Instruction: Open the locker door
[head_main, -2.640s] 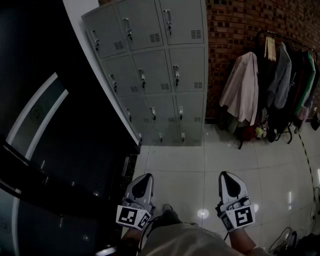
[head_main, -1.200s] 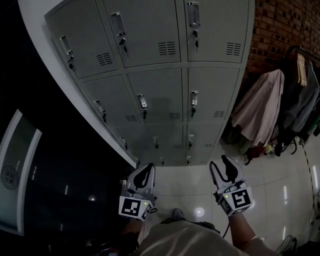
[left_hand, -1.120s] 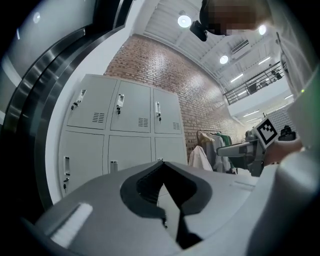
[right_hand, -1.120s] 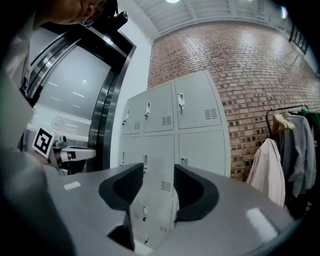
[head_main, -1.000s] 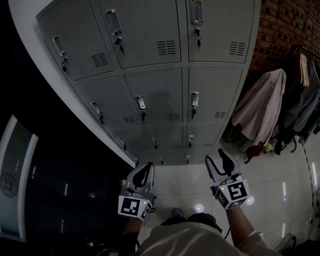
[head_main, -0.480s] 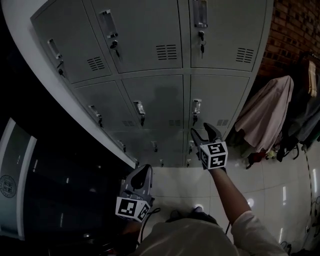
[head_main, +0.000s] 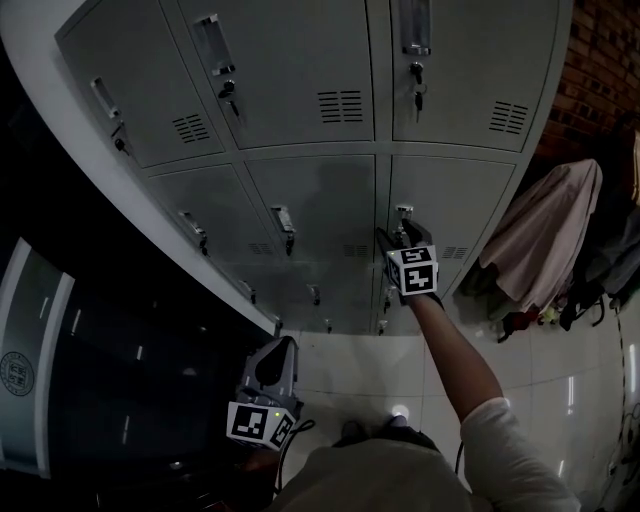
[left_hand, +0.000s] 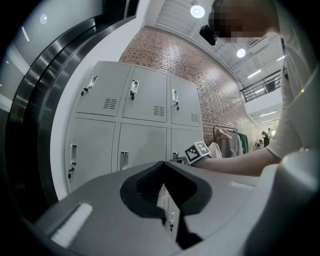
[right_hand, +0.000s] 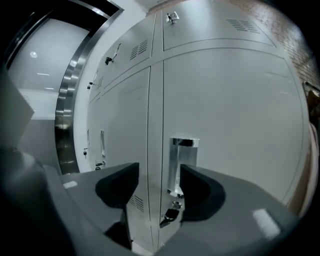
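Right gripper (head_main: 396, 236) at locker door (head_main: 470, 200), middle row, right column; door shut flush. Jaws opening, chrome handle (right_hand: 183, 162) at door's left edge seen in gap, close to right jaw. Contact apparently none; view dim. Left gripper (left_hand: 163, 164) low beside body, jaws clenched together, empty.
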